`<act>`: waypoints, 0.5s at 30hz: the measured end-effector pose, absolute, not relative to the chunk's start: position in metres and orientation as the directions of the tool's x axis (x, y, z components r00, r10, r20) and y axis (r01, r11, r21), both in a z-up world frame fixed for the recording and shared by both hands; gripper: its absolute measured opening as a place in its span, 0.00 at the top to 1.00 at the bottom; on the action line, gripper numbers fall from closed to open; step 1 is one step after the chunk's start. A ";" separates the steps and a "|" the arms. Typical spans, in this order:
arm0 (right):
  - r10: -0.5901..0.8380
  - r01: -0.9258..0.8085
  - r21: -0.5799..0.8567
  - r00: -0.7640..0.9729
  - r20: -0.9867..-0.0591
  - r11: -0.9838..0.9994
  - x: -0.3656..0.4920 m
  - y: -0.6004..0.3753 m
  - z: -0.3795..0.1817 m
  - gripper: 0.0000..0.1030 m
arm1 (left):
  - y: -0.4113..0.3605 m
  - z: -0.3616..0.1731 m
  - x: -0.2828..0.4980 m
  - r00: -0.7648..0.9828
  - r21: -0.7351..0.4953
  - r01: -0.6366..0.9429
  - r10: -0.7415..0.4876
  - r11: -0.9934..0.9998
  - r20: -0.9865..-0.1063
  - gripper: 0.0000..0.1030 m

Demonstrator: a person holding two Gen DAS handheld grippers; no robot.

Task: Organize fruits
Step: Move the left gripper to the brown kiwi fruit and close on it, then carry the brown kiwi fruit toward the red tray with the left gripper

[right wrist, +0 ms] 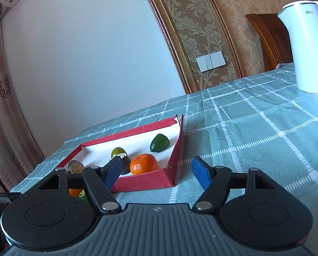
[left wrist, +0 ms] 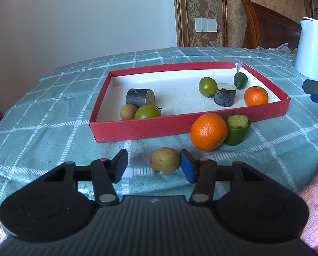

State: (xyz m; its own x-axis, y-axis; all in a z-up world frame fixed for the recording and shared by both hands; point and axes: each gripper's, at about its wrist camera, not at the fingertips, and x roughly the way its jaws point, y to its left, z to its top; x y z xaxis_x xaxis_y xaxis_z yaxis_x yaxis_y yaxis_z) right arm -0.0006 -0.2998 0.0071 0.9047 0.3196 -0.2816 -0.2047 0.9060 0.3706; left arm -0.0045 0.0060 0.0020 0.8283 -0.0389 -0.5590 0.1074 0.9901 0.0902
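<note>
- Step in hand: pickup of the longan [left wrist: 164,160] by the left tongs [left wrist: 153,166]. No earlier frame is given, so only the present stance is stated.
- Left tongs: part-closed around the longan. The right pad [left wrist: 187,166] touches or nearly touches the fruit; the left pad [left wrist: 120,166] stands clear of it, with bare cloth [left wrist: 52,115] in the gap. Not yet a pinch.
- Longan: on the cloth between the fingertips, off-centre toward the right pad.
- Tray [left wrist: 137,131]: straight ahead of the left tongs, already holding several fruits.
- Orange [left wrist: 208,131] and green piece [left wrist: 237,132]: ahead and to the right of the left tongs, against the tray's near wall, outside it.
- Right tongs [right wrist: 156,170]: spread, pinching nothing; the tray corner lies just ahead between the fingers.
- Next move, as judged: finish closing until both pads bear on the longan, then lift and carry forward over the tray wall. A round fruit gripped off-centre may roll out.
</note>
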 end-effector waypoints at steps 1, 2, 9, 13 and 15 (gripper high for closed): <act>0.319 -0.204 0.370 0.905 -0.282 0.906 0.000 -0.300 0.007 0.29 | 0.006 0.002 -0.005 0.827 0.086 0.113 -0.046 0.990 -0.561 0.61; 0.318 -0.204 0.370 0.905 -0.282 0.907 0.000 -0.300 0.007 0.25 | 0.005 0.002 -0.005 0.826 0.085 0.118 -0.050 0.989 -0.562 0.63; 0.313 -0.199 0.372 0.908 -0.277 0.906 -0.001 -0.301 0.006 0.24 | 0.000 0.001 -0.007 0.822 0.090 0.133 -0.059 0.987 -0.566 0.72; 0.314 -0.200 0.372 0.908 -0.277 0.907 -0.002 -0.301 0.006 0.24 | 0.002 0.004 -0.006 0.825 0.085 0.111 -0.044 0.990 -0.564 0.73; 0.313 -0.198 0.374 0.909 -0.277 0.906 -0.001 -0.301 0.006 0.24 | 0.005 0.008 -0.006 0.830 0.074 0.095 -0.037 0.993 -0.556 0.73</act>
